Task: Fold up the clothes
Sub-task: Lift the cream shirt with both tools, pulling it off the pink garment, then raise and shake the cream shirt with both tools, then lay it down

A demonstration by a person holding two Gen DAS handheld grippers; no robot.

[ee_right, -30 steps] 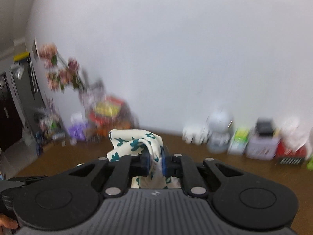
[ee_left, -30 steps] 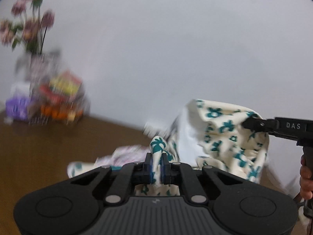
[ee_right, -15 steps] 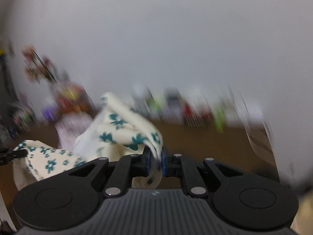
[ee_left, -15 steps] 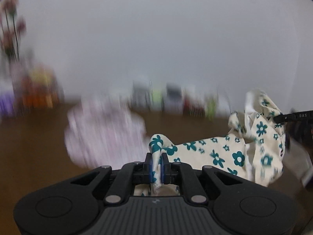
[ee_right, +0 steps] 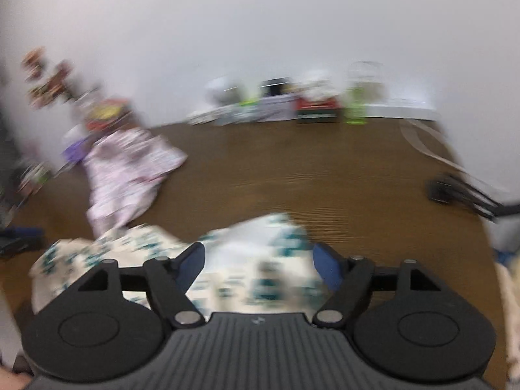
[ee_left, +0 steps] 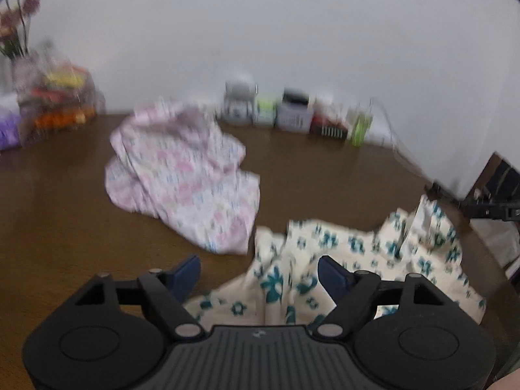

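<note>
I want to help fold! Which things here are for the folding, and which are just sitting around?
For the folding:
- cream cloth with teal flowers, lying under both open claws
- pink patterned cloth, crumpled on the brown table

Just sitting around:
- flowers in a vase
- snack packets
- small boxes and bottles along the wall

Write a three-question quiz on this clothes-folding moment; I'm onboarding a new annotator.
1. True or false: the left gripper is clamped on the cream garment with teal flowers.
2. Which cloth lies farther back on the brown wooden table: A) the crumpled pink-patterned garment, B) the cream one?
3. Fill in: the right gripper's jaws are ____.

Key: 1 false, it is open; 2 A; 3 open.
</note>
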